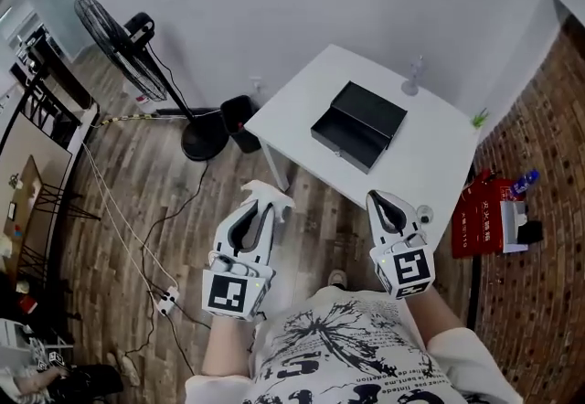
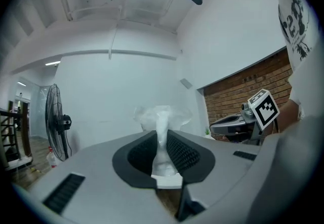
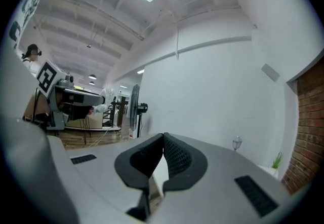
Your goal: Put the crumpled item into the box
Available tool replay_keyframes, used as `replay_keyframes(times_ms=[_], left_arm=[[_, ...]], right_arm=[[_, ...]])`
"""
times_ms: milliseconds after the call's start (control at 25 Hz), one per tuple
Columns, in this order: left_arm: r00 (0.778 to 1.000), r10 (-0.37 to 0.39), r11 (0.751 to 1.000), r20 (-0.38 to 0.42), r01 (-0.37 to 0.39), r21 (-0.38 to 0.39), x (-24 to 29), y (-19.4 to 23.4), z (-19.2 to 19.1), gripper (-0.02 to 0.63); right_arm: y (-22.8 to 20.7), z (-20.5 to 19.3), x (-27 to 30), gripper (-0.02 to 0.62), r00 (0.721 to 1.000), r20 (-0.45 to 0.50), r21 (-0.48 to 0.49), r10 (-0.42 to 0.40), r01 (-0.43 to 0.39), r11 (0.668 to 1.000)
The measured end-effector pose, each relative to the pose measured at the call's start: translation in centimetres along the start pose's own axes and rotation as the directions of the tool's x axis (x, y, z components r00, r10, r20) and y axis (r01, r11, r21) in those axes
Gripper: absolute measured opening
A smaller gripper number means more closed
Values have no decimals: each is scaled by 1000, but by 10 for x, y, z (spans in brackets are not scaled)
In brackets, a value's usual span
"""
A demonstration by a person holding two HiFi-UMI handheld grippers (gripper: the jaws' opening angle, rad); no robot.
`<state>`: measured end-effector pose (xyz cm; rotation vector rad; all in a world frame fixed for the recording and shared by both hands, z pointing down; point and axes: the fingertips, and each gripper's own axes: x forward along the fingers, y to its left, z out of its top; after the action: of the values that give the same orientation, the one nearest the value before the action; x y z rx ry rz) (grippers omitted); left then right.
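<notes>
The crumpled white item [image 1: 271,195] sticks out past the tips of my left gripper [image 1: 263,203], which is shut on it over the wooden floor. In the left gripper view the crumpled item [image 2: 163,119] is pinched between the dark pads and puffs out above them. My right gripper [image 1: 380,200] hangs beside it, near the table's front edge, its jaws closed tip to tip with nothing between them [image 3: 163,139]. The open black box [image 1: 358,126] lies on the white table [image 1: 430,164] ahead of both grippers.
A standing fan [image 1: 123,46] and a black bin [image 1: 239,122] are left of the table. A small glass [image 1: 413,78] stands at the table's far edge. A red bag [image 1: 483,215] sits by the brick wall. Cables and a power strip [image 1: 166,302] lie on the floor.
</notes>
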<state>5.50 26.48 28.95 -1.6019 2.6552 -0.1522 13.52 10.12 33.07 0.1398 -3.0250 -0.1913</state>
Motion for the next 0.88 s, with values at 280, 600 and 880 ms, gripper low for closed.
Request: replay_keyframes(times_ms=[280,600,880], left_arm=[[998,-68,998,8,68,-11,117,-8,-9,71],[968,-252,968,7,252,-1,233,13,-16,71],[824,-538,830,-180,555,58,343,20,-54,71]], right_arm=[[-84,-17,61,15,999,-24,34,-38,38,999],[-142,-25,119,15,982,-51,36,-181,183,982],[-196,-43,167,15,905,-133,85,-404,416,905]])
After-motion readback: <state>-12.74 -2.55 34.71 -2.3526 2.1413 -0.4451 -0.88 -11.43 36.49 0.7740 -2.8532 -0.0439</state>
